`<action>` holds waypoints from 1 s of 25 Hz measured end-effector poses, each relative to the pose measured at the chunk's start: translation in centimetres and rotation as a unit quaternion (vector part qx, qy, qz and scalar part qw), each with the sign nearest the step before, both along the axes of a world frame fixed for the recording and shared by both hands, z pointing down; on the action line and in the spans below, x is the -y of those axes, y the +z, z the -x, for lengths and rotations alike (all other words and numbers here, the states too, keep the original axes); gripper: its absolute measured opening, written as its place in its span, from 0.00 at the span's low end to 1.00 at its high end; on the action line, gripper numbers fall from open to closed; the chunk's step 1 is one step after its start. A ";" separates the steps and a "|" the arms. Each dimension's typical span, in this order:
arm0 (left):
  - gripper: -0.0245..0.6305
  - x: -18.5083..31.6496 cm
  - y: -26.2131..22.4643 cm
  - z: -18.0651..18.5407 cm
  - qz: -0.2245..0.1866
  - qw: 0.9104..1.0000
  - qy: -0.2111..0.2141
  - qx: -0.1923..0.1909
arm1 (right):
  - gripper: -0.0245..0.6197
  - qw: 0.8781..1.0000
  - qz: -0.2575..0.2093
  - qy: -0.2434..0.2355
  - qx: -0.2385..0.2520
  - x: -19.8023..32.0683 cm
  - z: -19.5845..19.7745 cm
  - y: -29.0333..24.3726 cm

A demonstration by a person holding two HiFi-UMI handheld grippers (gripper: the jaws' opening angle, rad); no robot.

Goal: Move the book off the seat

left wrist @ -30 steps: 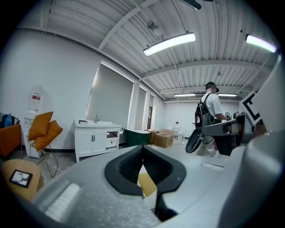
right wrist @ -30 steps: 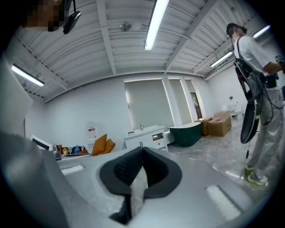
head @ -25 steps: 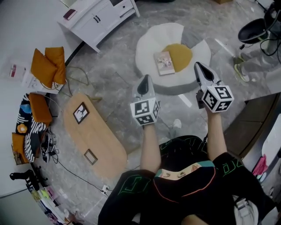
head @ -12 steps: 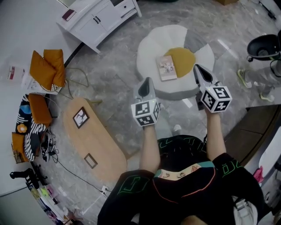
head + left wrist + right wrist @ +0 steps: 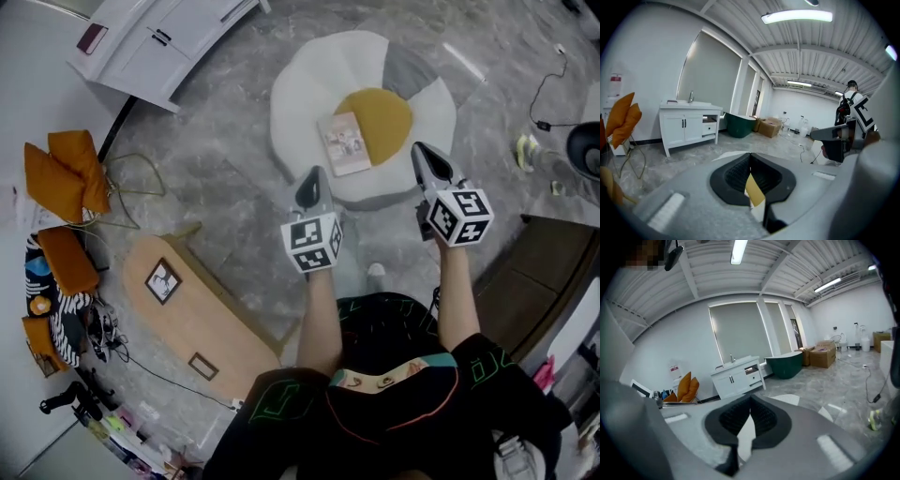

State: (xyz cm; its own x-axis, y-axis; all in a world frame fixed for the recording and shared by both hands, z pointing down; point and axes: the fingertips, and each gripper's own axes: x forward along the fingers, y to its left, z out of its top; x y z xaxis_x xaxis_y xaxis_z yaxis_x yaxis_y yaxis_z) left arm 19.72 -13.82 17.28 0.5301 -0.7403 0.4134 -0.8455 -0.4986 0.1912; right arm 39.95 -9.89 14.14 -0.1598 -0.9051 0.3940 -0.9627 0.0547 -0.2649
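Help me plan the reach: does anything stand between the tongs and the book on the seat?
Nothing visible does. The book lies uncovered on the white seat; the left tongs and right tongs, both shut and empty, hang by the seat's near edge.

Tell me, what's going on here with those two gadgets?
A person stands over a white floor seat with a yellow middle, holding a gripper in each hand. A book lies on the seat, partly over the yellow part. The left gripper and the right gripper are both shut and empty, pointing toward the seat's near edge. Neither touches the book, so moving it off hasn't begun yet.
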 end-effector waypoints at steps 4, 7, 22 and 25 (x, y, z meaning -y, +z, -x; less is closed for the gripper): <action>0.05 1.7 6.6 -0.1 0.069 0.998 0.007 0.004 | 0.04 0.998 0.060 -0.003 0.004 2.5 1.0 6.2; 0.05 2.3 10.1 -0.1 0.112 0.994 0.013 0.001 | 0.04 0.995 0.101 -0.006 0.001 3.4 1.8 9.6; 0.06 4.8 24.6 -2.5 0.222 0.973 0.054 0.022 | 0.04 0.973 0.227 -0.051 -0.010 6.6 2.3 24.2; 0.06 6.0 29.4 -3.3 0.235 0.970 0.049 0.027 | 0.04 0.967 0.247 -0.061 -0.006 7.1 1.8 29.5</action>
